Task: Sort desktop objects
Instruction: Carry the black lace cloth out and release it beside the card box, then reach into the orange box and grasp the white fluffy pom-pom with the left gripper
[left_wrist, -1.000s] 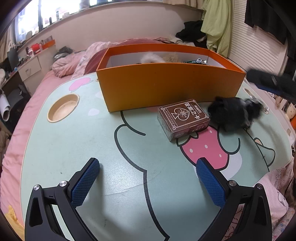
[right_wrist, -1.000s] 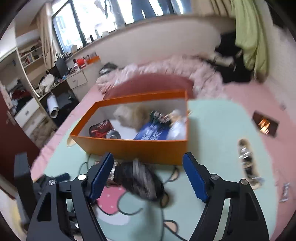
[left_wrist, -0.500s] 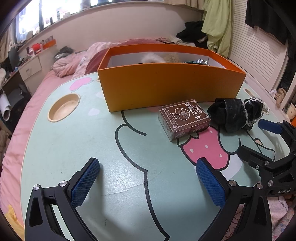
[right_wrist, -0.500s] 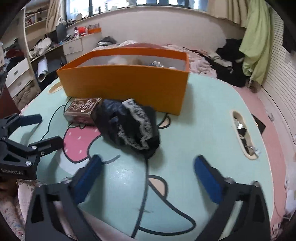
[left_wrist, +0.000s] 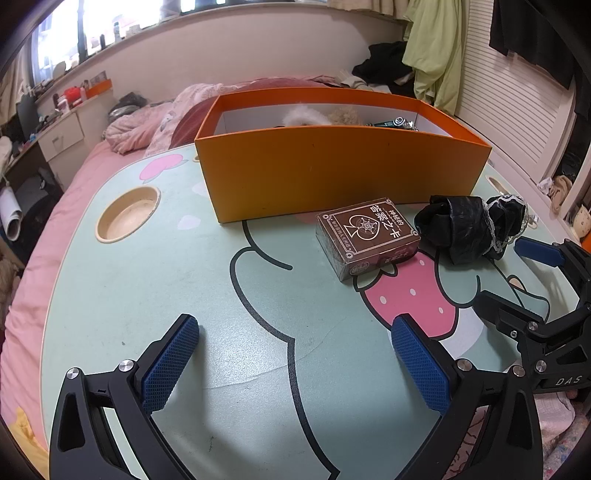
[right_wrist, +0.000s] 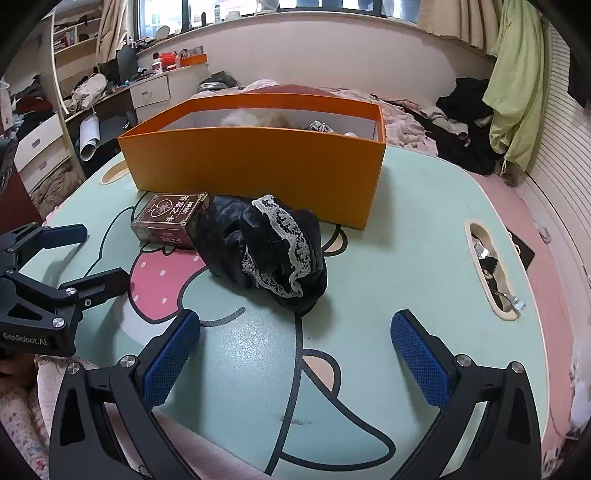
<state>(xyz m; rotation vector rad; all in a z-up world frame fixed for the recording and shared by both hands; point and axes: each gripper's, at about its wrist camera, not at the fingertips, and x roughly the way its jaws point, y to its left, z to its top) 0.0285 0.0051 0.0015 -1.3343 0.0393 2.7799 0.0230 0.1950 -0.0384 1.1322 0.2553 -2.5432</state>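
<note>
Both the left gripper (left_wrist: 295, 354) and right gripper (right_wrist: 295, 347) are hovering wide, empty. The black lace-trimmed cloth (right_wrist: 269, 247) is lying beside the card box (right_wrist: 170, 218), before the orange box (right_wrist: 258, 162); soft, light, probably best pinched at its bunched middle.

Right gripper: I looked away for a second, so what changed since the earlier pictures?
The right gripper pulled back from above the black lace cloth toward the table's near edge, jaws open and empty. The card box, orange box and left gripper stayed put.
</note>
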